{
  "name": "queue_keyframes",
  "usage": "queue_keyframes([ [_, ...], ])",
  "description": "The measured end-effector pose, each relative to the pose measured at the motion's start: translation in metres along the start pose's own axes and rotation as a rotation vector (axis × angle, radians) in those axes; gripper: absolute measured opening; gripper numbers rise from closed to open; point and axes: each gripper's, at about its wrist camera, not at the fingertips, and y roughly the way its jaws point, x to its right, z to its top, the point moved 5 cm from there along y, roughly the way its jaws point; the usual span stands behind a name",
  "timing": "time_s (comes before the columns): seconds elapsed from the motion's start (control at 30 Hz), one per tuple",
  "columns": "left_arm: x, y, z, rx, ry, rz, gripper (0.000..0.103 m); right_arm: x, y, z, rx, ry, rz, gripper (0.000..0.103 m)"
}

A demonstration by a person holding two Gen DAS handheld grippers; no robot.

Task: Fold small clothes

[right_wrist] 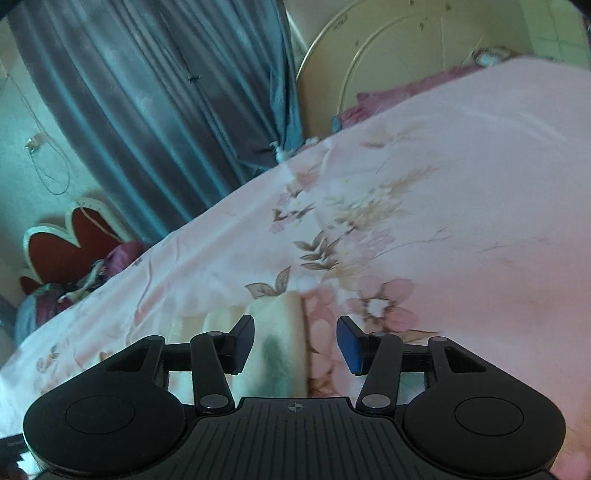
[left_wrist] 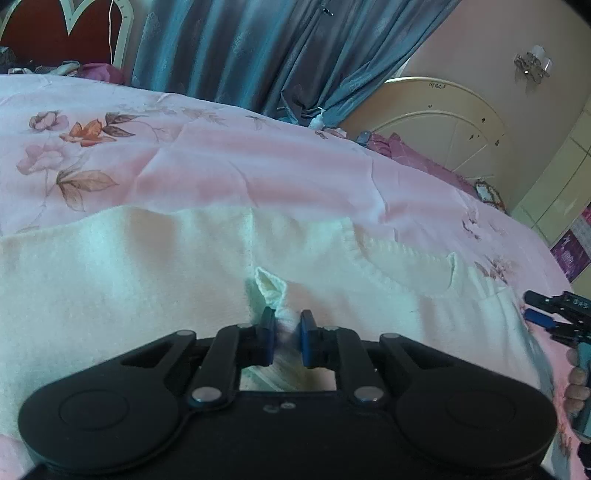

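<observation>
on my far left the pink floral bedsheet (left_wrist: 229,162) covers the bed, with a red heart-shaped headboard (left_wrist: 55,33) in the corner and blue-grey curtains (left_wrist: 258,51) beside it. the cream knitted garment (left_wrist: 122,280) lies spread flat on the sheet, filling most of my left wrist view. my left gripper (left_wrist: 287,334) sits low over its middle, jaws drawn narrow and pinching a small bunched fold of that cream fabric that pokes up between the blue pads. further right the garment's ribbed edge runs toward the bed's side, and there i see my right gripper (left_wrist: 532,308) just off the cloth, with the fingers of the hand (left_wrist: 576,384) holding it. from the right wrist view, that gripper (right_wrist: 295,343) has its jaws standing apart with nothing pinched; a corner of the cream garment (right_wrist: 280,332) lies on the sheet below the gap. behind the bed stands a cream arched board (right_wrist: 406,55).
</observation>
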Motion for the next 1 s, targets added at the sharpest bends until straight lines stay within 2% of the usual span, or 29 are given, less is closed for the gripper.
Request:
queue_keyframes([
  [0.03,0.0,0.0,-0.001,0.004,0.001,-0.006,0.011,0.001,0.005,0.0,-0.014,0.003,0.009,0.05],
  [0.1,0.001,-0.002,-0.004,0.017,0.008,-0.006,0.007,0.002,0.012,-0.002,-0.043,0.007,0.02,0.042],
  [0.13,0.0,-0.004,-0.005,0.034,0.008,-0.001,0.006,0.001,0.016,-0.005,-0.068,0.001,0.021,0.027],
  [0.17,0.0,-0.008,-0.007,0.062,0.001,0.006,0.006,0.001,0.018,-0.007,-0.08,-0.011,0.016,0.009],
  [0.2,0.0,-0.013,-0.007,0.099,-0.008,0.008,0.006,0.0,0.018,-0.009,-0.074,-0.029,0.005,0.006],
  [0.27,-0.001,-0.028,-0.01,0.183,-0.033,0.009,0.006,-0.003,0.013,-0.009,-0.045,-0.05,-0.003,0.006],
  [0.3,-0.002,-0.032,-0.012,0.2,-0.044,0.02,0.006,-0.004,0.012,-0.009,-0.031,-0.065,-0.009,0.006],
  [0.33,-0.004,-0.031,-0.016,0.199,-0.051,0.034,0.006,-0.005,0.014,-0.011,-0.031,-0.081,-0.016,0.006],
  [0.4,-0.005,-0.018,-0.023,0.128,-0.042,0.067,0.006,-0.004,0.021,-0.016,-0.052,-0.105,-0.034,0.006],
  [0.53,-0.005,-0.022,-0.023,0.122,-0.064,0.055,0.005,-0.004,0.02,-0.015,-0.054,-0.117,-0.039,0.006],
  [0.6,0.0,-0.037,-0.02,0.158,-0.059,0.033,0.005,-0.007,0.018,-0.014,-0.051,-0.142,-0.044,0.006],
  [0.7,0.002,-0.029,-0.023,0.11,-0.017,0.074,0.006,-0.005,0.024,-0.014,-0.067,-0.146,-0.052,0.007],
  [0.77,-0.002,-0.024,-0.028,0.083,-0.025,0.077,0.013,-0.005,0.022,-0.01,-0.058,-0.128,-0.063,0.007],
  [0.83,-0.007,-0.035,-0.024,0.115,-0.047,0.117,0.038,-0.009,0.009,-0.004,-0.003,-0.143,-0.082,0.007],
  [0.87,-0.008,-0.043,-0.023,0.146,-0.041,0.145,0.043,-0.012,0.004,-0.001,0.021,-0.16,-0.079,0.007],
  [0.93,0.0,-0.058,-0.015,0.215,0.017,0.171,0.047,-0.021,0.0,0.002,0.028,-0.209,-0.069,0.007],
  [1.0,0.019,-0.054,-0.009,0.212,0.097,0.128,0.047,-0.028,0.009,0.001,-0.003,-0.248,-0.078,0.007],
])
